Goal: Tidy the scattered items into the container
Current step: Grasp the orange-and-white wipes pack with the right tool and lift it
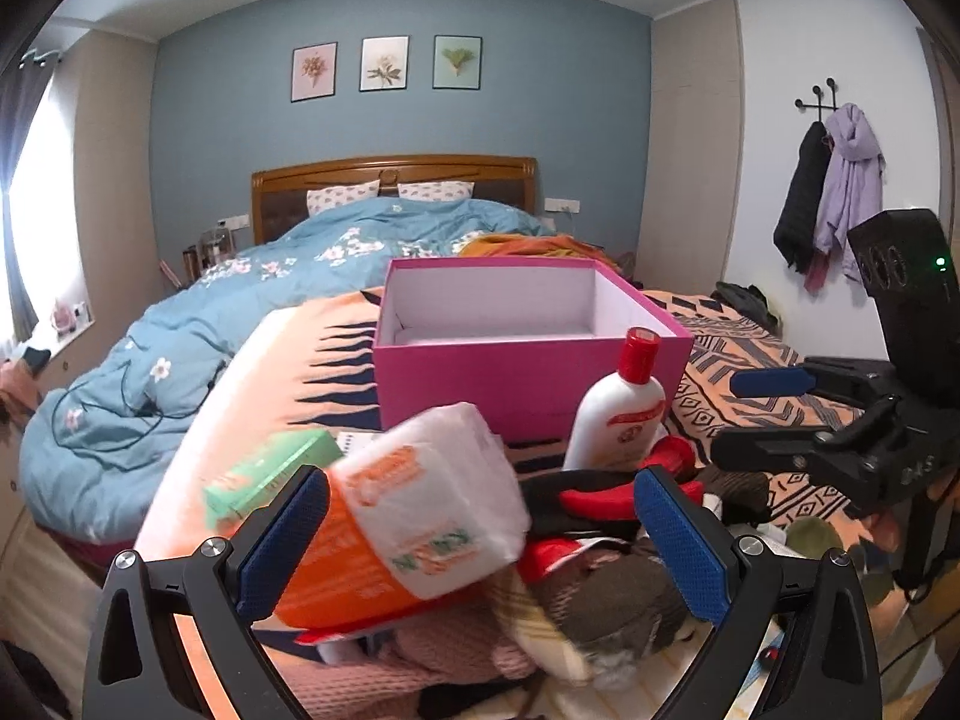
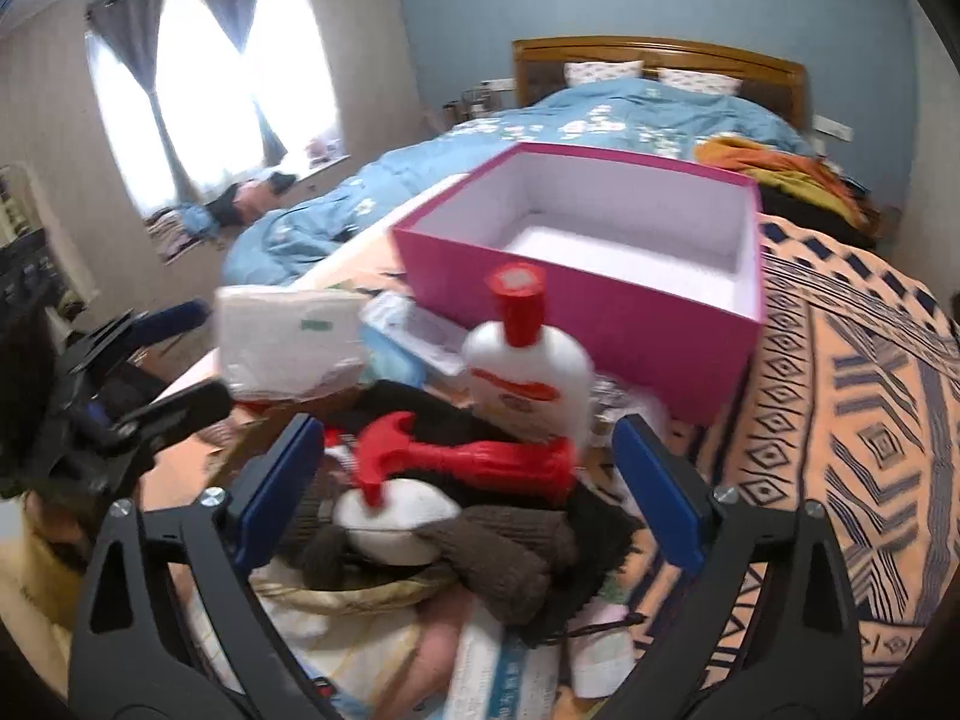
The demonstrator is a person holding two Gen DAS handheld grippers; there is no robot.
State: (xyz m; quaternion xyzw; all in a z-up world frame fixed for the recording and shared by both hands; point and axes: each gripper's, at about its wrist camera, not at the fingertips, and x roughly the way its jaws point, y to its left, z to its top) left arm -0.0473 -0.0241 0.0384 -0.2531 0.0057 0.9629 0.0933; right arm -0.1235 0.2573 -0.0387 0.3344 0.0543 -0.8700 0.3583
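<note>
An open pink box [image 1: 528, 384] with a white inside stands on the patterned blanket; it also shows in the right wrist view [image 2: 600, 294]. In front of it lies a pile: a white lotion bottle with a red cap [image 1: 618, 414] [image 2: 528, 372], a tissue pack in orange and white wrap [image 1: 408, 510] [image 2: 288, 336], a red toy hammer [image 2: 462, 462], a green box [image 1: 270, 474], brown knitwear [image 2: 510, 558]. My left gripper [image 1: 480, 546] is open, its fingers either side of the tissue pack. My right gripper [image 2: 474, 492] is open over the hammer.
The pile rests on an orange patterned blanket [image 2: 852, 420] at the foot of a bed with a blue duvet [image 1: 210, 324]. The right gripper's body [image 1: 870, 420] shows at the left view's right side. Coats hang on a wall hook [image 1: 834, 192].
</note>
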